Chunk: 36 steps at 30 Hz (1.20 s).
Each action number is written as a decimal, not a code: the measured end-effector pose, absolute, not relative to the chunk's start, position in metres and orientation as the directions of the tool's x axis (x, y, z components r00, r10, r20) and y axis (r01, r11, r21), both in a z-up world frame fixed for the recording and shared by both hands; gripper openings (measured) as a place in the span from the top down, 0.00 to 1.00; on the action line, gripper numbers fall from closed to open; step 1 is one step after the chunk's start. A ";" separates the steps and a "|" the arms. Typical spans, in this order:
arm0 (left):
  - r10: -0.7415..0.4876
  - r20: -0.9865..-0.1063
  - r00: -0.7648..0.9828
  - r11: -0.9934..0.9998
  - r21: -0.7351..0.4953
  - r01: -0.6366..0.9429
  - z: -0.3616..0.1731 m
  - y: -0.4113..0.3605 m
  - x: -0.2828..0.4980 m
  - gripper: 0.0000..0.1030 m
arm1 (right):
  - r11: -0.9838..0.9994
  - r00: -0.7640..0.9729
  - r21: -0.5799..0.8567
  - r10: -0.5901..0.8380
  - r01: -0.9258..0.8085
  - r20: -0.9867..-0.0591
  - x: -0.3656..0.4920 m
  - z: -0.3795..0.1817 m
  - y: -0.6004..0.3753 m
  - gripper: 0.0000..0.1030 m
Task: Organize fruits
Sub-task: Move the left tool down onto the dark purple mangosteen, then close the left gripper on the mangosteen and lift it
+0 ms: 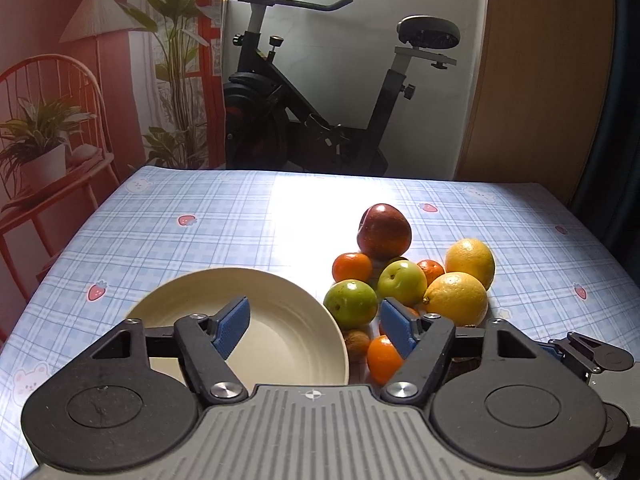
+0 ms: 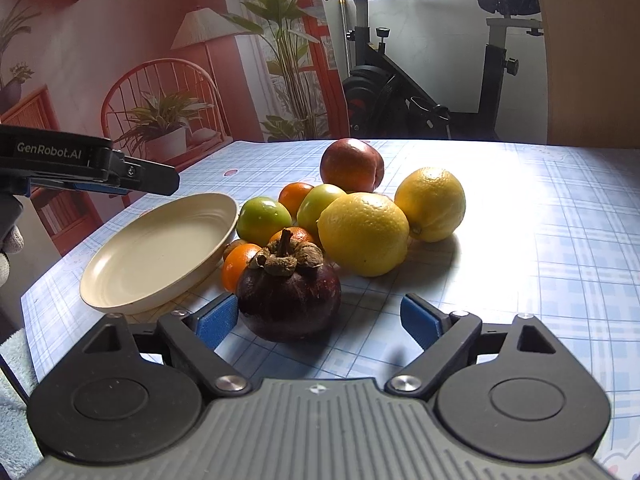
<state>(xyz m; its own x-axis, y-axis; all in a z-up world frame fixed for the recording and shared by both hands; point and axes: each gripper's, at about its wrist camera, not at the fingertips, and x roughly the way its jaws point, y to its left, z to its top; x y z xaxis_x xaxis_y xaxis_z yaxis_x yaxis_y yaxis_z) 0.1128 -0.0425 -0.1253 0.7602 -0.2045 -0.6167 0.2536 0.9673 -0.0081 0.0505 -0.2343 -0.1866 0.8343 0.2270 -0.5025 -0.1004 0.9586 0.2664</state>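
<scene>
A bright window washes out the middle of the blue checked cloth on the desk (image 1: 200, 216), with an exercise bike (image 1: 320, 92) standing behind it. At the left sits the cream plate (image 2: 160, 248), with nothing in it. The left tongs (image 1: 314, 322) hang spread above its near right rim, nothing between the pads. Just right of the plate the fruits lie in a tight heap: small oranges (image 2: 240, 262), two green fruits (image 2: 264, 218), a red apple (image 2: 352, 164) at the back, and two lemons (image 2: 362, 232) to the right. Nearest the right tongs (image 2: 320, 320) is the dark mangosteen (image 2: 290, 300); they stand spread around it, the left pad just beside its skin, the right pad well apart, so it is not yet pinched.

The risks, as I judge them: a lopsided close could shove the round mangosteen sideways into the oranges and set the heap rolling. Its hard, smooth shell may slip from the pads. The left tongs, so near the plate's rim, could knock or tip it.
</scene>
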 end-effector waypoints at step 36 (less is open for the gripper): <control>-0.553 -0.717 0.425 0.799 -0.310 0.516 -0.164 -0.099 0.156 0.81 | 0.937 0.783 0.297 0.323 -0.185 -0.531 0.060 -0.194 -0.229 0.42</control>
<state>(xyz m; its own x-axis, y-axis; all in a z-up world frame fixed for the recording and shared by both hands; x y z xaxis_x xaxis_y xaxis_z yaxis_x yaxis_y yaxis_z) 0.1557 -0.0987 -0.1639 0.4247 -0.5528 -0.7170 0.5158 0.7986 -0.3102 0.0599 -0.2294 -0.1936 0.7833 0.3231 -0.5311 -0.1847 0.9367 0.2975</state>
